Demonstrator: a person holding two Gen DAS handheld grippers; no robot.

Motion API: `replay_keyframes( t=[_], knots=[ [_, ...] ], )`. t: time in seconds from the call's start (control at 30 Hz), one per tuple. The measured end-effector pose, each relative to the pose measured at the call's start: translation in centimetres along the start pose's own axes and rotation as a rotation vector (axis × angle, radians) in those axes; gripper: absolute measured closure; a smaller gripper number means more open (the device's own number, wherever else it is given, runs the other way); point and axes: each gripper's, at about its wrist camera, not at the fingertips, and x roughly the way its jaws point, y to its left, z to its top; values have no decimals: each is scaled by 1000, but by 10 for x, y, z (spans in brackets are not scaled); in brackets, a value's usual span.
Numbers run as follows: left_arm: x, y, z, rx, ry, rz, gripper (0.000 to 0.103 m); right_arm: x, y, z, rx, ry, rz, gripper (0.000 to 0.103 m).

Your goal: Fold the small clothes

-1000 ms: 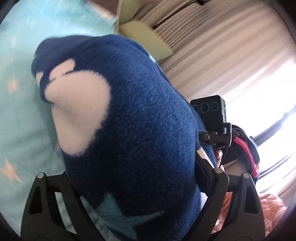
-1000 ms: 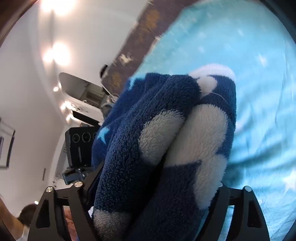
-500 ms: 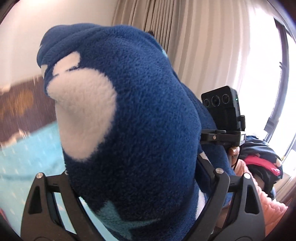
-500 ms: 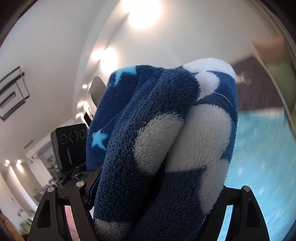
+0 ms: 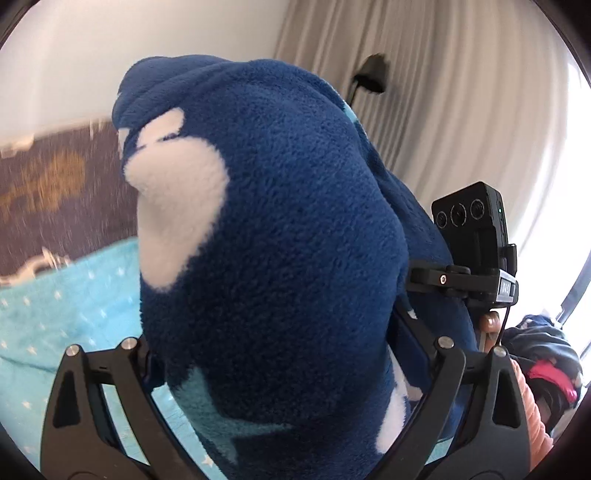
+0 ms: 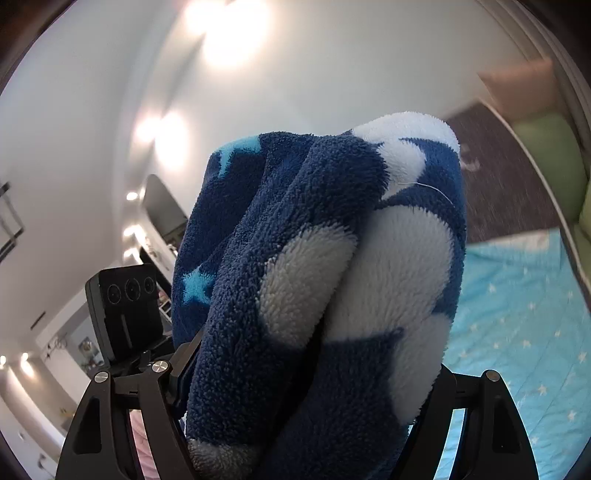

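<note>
Held aloft above the bed (image 5: 55,302): a navy fleece garment (image 5: 280,229), patched with white blobs and pale-blue stars, bunched thick between both sets of tongs. Fills the centre of the left wrist view from 12 o'clock down to 6 o'clock, bulging well past the black arms of the left tongs (image 5: 291,373), whose jaws are opening at this moment with the fleece still packed between them and pressing against both arms. Seen again in the right wrist view as a doubled-over wad (image 6: 325,288), white patches toward 2 o'clock, a small blue star at 9 o'clock. Clamped there in the right tongs (image 6: 306,398), set wide around the thick roll, fabric spilling over both arms.

At 3 o'clock of the left wrist view, the black camera block (image 5: 469,221) of the other tool, with a fingertip (image 5: 491,323) just beneath it and a peach sleeve (image 5: 528,413) at 4 o'clock. Behind, cream curtains (image 5: 461,96) from 12 to 3 o'clock; a dark patterned headboard (image 5: 55,184) at 9 o'clock; turquoise star-print bedding at 8 o'clock. In the right wrist view, white wall and bright ceiling lights (image 6: 225,33) at 12 o'clock, the same turquoise bedding (image 6: 517,332) at 4 o'clock, a green cushion (image 6: 554,162) at 2 o'clock.
</note>
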Motion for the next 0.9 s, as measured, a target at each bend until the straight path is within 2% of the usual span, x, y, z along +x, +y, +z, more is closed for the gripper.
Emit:
replay_keyframes(
  t=[0.1, 0.2, 0.33, 0.4, 0.5, 0.53, 0.57, 0.63, 0.7, 0.8, 0.9],
  knots=[
    [45, 56, -33, -68, 39, -9, 6, 44, -50, -17, 60, 37, -4, 20],
    [102, 102, -67, -160, 105, 19, 6, 86, -108, -39, 135, 83, -30, 20],
    [172, 163, -120, -264, 195, 115, 6, 144, -191, -82, 222, 157, -115, 20],
    [195, 182, -142, -283, 189, 189, 7, 166, -220, -97, 255, 182, -141, 20],
    [205, 190, -157, -284, 156, 297, 13, 189, -253, -116, 285, 179, -174, 20],
    [209, 200, -161, -311, 160, 294, 13, 195, -266, -120, 298, 176, -187, 20],
    [213, 210, -164, -351, 160, 253, 13, 197, -272, -125, 306, 176, -190, 20],
    [214, 213, -168, -380, 168, 219, 12, 203, -284, -124, 305, 155, -155, 20],
    [217, 202, -172, -341, 181, 246, 11, 209, -304, -125, 310, 152, -143, 18],
    [217, 190, -168, -288, 181, 262, 11, 204, -313, -129, 331, 151, -144, 17],
    [211, 177, -161, -191, 190, 320, 11, 184, -306, -128, 340, 149, -211, 16]
  ],
)
